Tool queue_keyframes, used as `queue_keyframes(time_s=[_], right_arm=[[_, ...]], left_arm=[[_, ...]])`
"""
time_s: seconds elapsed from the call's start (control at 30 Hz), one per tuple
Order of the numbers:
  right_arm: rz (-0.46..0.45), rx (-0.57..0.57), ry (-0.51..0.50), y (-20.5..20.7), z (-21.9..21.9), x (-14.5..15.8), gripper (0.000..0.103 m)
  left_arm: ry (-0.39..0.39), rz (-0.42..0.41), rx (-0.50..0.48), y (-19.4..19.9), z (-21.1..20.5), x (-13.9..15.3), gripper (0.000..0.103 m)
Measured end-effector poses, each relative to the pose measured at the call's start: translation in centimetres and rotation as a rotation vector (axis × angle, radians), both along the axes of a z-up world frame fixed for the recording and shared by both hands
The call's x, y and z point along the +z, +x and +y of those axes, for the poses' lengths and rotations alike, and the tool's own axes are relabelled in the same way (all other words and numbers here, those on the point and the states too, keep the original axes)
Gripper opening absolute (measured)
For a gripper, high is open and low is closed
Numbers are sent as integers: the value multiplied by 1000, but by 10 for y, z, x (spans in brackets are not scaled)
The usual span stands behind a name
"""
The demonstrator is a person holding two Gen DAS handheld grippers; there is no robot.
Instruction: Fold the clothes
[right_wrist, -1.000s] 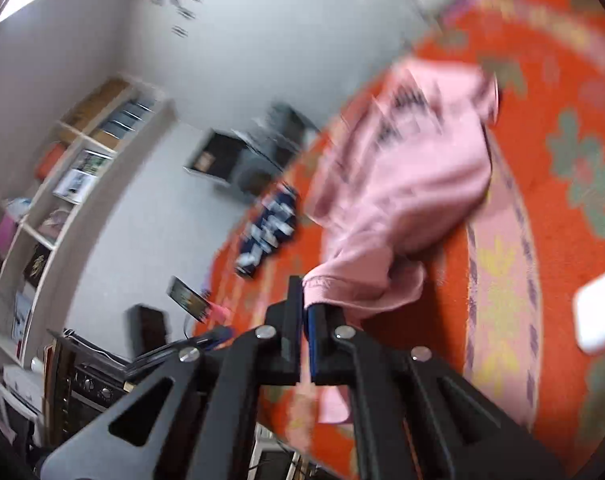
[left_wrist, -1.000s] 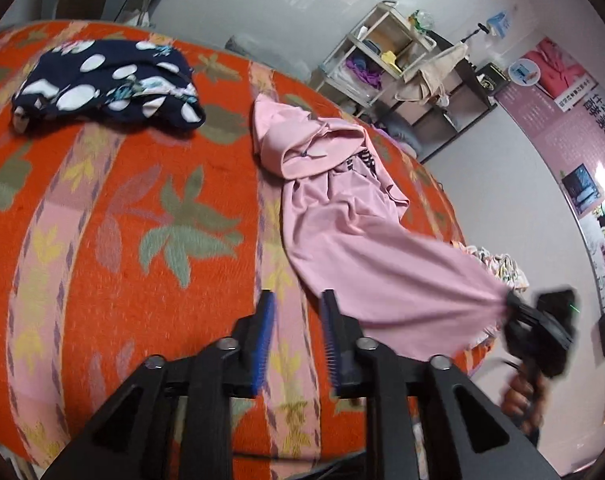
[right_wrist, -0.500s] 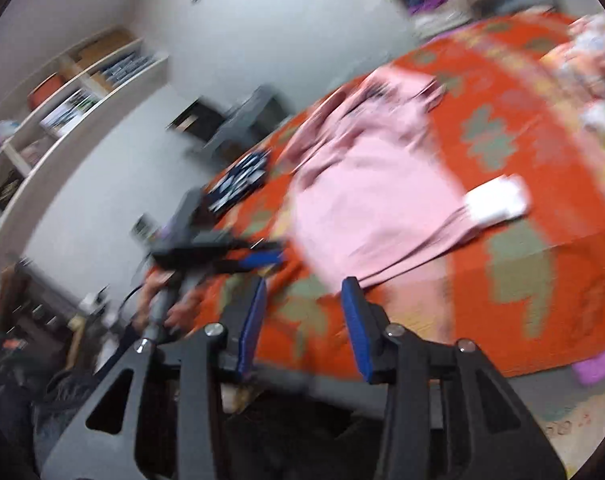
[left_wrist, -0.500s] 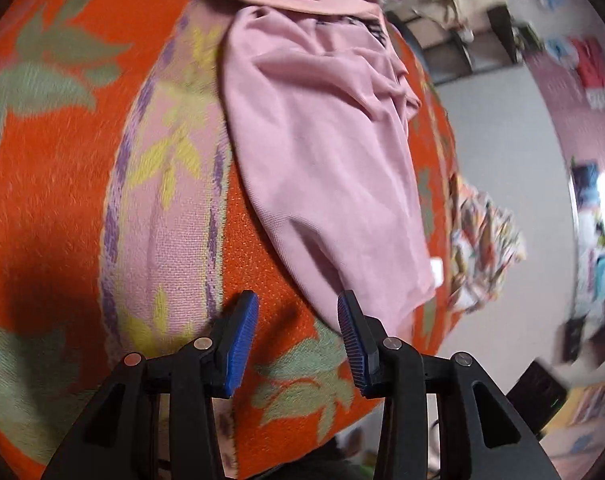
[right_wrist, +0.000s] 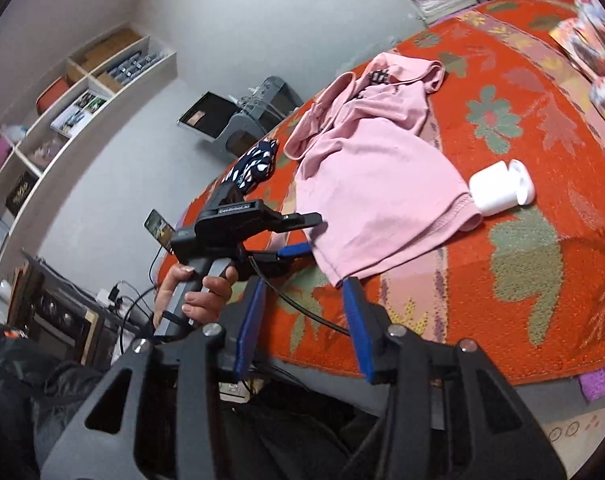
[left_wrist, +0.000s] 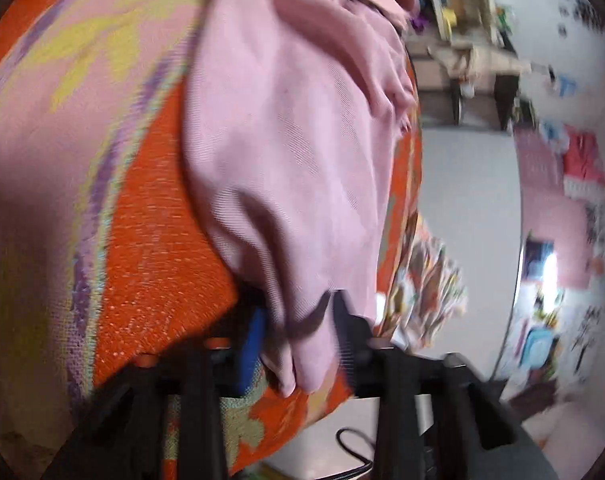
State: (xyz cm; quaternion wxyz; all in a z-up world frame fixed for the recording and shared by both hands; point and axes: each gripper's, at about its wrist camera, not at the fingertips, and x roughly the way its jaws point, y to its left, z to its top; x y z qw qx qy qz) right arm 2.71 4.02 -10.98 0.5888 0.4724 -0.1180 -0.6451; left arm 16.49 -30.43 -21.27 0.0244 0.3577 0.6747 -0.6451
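A: Between the left gripper (left_wrist: pixel 298 332) fingers there is a bunched corner of the pink shirt (right_wrist: pixel 366 168), hem end. The fingers stand fairly wide, one on each side of the cloth, and the blur keeps me from saying they have bitten yet.

B: And the right gripper (right_wrist: pixel 306 312)?

A: Fingers wide, holding nothing, hovering just short of the same hem, near the bed edge. Beyond them the shirt lies crumpled across the orange bedspread (right_wrist: pixel 542 208), neck end farthest off.

B: So what could go wrong?

A: The left fingers may take several layers at once (the cloth is gathered into folds there), so a lift would drag a wad instead of one hem corner. The white case (right_wrist: pixel 498 188) touches the hem to the right of the right fingers; a pull would likely tip or roll it. Also the two grippers sit close together and could knock.

B: The dark spotted garment (right_wrist: pixel 254 164)?

A: Well beyond, out of harm.
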Motion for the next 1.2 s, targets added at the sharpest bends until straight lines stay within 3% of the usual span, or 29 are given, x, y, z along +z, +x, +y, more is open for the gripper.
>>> queue_keyframes(time_s=[0.1,0.2,0.37,0.47,0.5,0.53,0.63,0.77,0.9,1.03,1.17,1.2], right_arm=[[-11,-25,14,-5,7,-3,41],[-21,-47,31,-12,12,-7,41],[-32,-44,8,-11,12,-2,41],[-53,-9,-17,-11,5,0,43],[-54,1,-10,-13,0,0,46],[-52,11,-1,-14,-6,-1,52],[-35,32,37,-24,-32,-9,59],[-162,53,64,-47,-74,-36,61],[-339,65,111,-52,-104,-67,61],[-500,65,150,-48,-124,-89,59],[-363,43,198,-51,-158,-80,56],[-339,50,208,-52,-169,-80,41]], left_arm=[[-17,13,38,17,3,-4,3],[-46,55,47,28,1,13,2],[-363,251,75,89,-21,148,2],[-532,199,153,136,-39,201,2],[-564,155,187,149,-46,205,3],[-587,102,223,161,-54,205,2],[-495,-45,218,173,-76,154,2],[-348,-236,193,185,-105,78,2],[-221,-232,202,195,-110,44,2],[-259,-204,127,184,-101,50,2],[-302,-216,75,173,-97,53,2],[-300,-221,73,170,-97,52,2]])
